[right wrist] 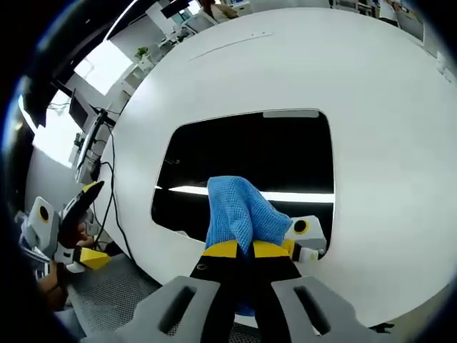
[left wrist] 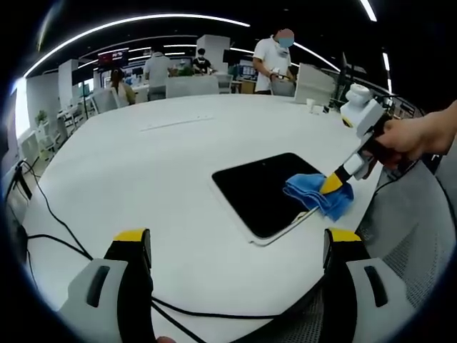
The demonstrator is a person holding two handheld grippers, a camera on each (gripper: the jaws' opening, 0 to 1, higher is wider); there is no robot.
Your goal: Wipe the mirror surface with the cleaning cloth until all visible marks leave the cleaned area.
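Observation:
A dark, white-framed mirror [left wrist: 264,187] lies flat on the white table [left wrist: 143,164] near its right edge. A blue cleaning cloth [left wrist: 313,191] rests on the mirror's right corner. My right gripper [left wrist: 335,184] comes in from the right, held by a hand [left wrist: 421,136], and presses on the cloth. In the right gripper view my right gripper [right wrist: 246,249] is shut on the blue cloth [right wrist: 239,211], which drapes over the near part of the mirror [right wrist: 250,153]. My left gripper [left wrist: 238,239] hovers open above the table, short of the mirror, nothing between its jaws. That same left gripper [right wrist: 93,223] shows at the left, off the table.
Black cables [left wrist: 64,229] trail over the table's near-left edge. Small white cups [left wrist: 311,104] stand at the far right. Several people [left wrist: 275,61] and chairs are beyond the far edge. Grey mesh flooring [right wrist: 107,293] lies beside the table [right wrist: 385,107].

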